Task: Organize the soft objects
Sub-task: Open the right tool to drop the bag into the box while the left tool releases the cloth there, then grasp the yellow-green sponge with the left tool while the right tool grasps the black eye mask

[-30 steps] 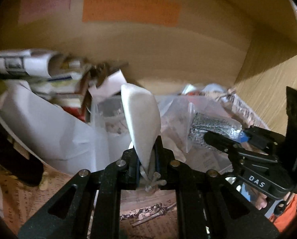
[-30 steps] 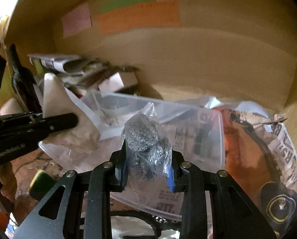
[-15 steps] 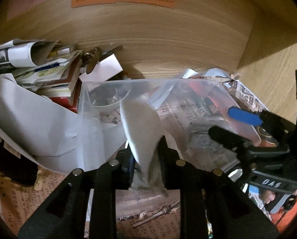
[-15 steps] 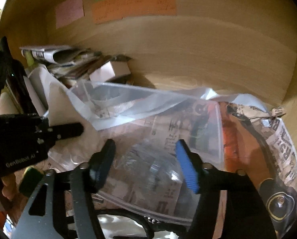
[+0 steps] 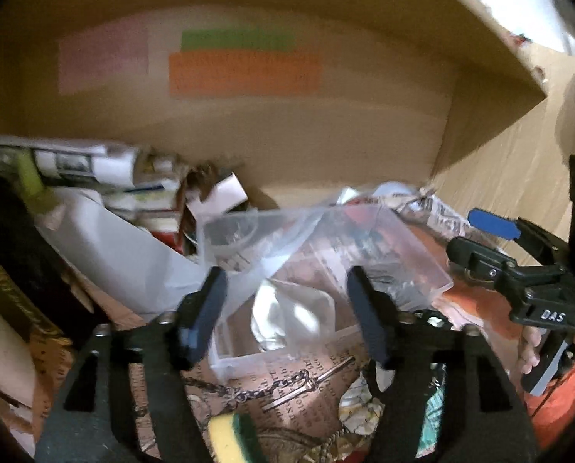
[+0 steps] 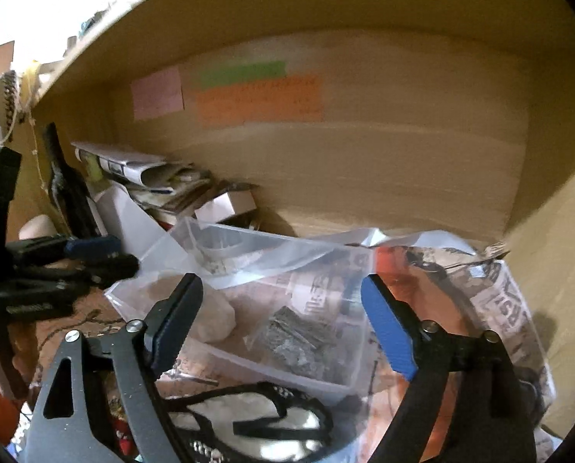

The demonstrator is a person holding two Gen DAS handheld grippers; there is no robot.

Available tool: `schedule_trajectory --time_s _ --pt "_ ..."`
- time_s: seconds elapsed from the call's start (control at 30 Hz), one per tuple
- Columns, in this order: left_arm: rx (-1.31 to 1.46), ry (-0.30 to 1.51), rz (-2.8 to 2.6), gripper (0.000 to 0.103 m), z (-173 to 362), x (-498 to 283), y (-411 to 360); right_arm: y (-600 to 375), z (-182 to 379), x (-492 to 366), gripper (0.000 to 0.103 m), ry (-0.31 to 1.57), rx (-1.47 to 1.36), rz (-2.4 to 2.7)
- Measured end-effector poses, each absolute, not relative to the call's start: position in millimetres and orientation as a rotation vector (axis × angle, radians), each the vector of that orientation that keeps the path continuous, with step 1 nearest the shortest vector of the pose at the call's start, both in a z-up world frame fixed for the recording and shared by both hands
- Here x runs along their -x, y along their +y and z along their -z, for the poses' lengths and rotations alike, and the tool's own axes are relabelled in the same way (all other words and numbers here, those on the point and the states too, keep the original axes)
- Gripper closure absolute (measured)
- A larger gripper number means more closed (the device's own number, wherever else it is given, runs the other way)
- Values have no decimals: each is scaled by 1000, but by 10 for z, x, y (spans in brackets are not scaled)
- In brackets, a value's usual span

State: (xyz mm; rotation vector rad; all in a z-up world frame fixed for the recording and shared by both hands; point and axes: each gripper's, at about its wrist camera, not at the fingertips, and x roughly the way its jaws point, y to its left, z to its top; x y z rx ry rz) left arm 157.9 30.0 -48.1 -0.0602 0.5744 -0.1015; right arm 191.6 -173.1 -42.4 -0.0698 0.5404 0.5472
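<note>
Left hand-held gripper (image 5: 285, 308): jaws spread wide, holding nothing, above the clear bin.
Right hand-held gripper (image 6: 283, 324): jaws spread wide, empty.
Clear bin (image 6: 341, 384): on a newspaper-covered shelf, centre of both views.
White soft lump (image 6: 214, 318): inside the bin, at 9 o'clock.
Bagged grey bundle (image 6: 299, 341): inside the bin, at 3 o'clock of the lump.
Sponge (image 5: 231, 438): at 6 o'clock, outside the bin.

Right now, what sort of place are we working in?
Probably a cluttered wooden shelf or cabinet nook at home: a wood back panel with sticky notes, stacked newspapers on the left, and a clear plastic bin holding bagged soft items.
</note>
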Motion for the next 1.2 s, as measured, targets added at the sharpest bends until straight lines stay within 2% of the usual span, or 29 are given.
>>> schedule_trajectory --time_s 0.03,0.1,0.17,0.7,0.73,0.83,0.87,0.9,0.93,1.0,1.03,1.07,1.1,1.13,1.17,1.2 --pt "54 556 93 28 450 -1508 315 -1765 419 -1883 20 538 67 -546" --pt "43 531 68 12 418 -1403 342 -1838 438 -1820 20 540 63 -543" --pt "39 516 46 4 421 -1318 385 -1881 487 -1777 20 547 71 -533" --pt "50 742 -17 3 1187 -1161 619 -2056 1211 -1871 22 807 64 -535" --pt "52 755 -19 3 1230 -1163 627 -2039 1243 -1883 24 818 66 -544" --pt "64 787 -27 3 1348 -1142 647 -1991 1327 -1930 47 860 67 -573" --pt "72 796 -27 3 1381 -1133 642 -1980 1348 -1941 59 866 63 -577" --pt "80 805 -28 5 1415 -1132 643 -1966 1362 -1950 64 871 62 -579" --pt "83 815 -26 9 1459 -1122 637 -1962 1374 -1951 65 874 59 -580" --pt "77 844 -19 27 1521 -1124 616 -1967 1375 -1939 77 864 56 -574" --pt "77 856 -12 31 1549 -1129 609 -1977 1365 -1926 80 860 56 -572" --pt "80 861 -7 40 1569 -1123 603 -1985 1355 -1906 85 852 55 -574" --pt "80 861 0 53 1577 -1112 596 -1996 1336 -1880 87 841 54 -574" --pt "73 860 9 60 1575 -1095 579 -2000 1322 -1871 87 831 56 -573" --pt "65 857 13 71 1567 -1081 565 -2019 1288 -1834 87 805 55 -561" --pt "62 850 14 71 1551 -1059 555 -2034 1255 -1805 88 783 54 -555"
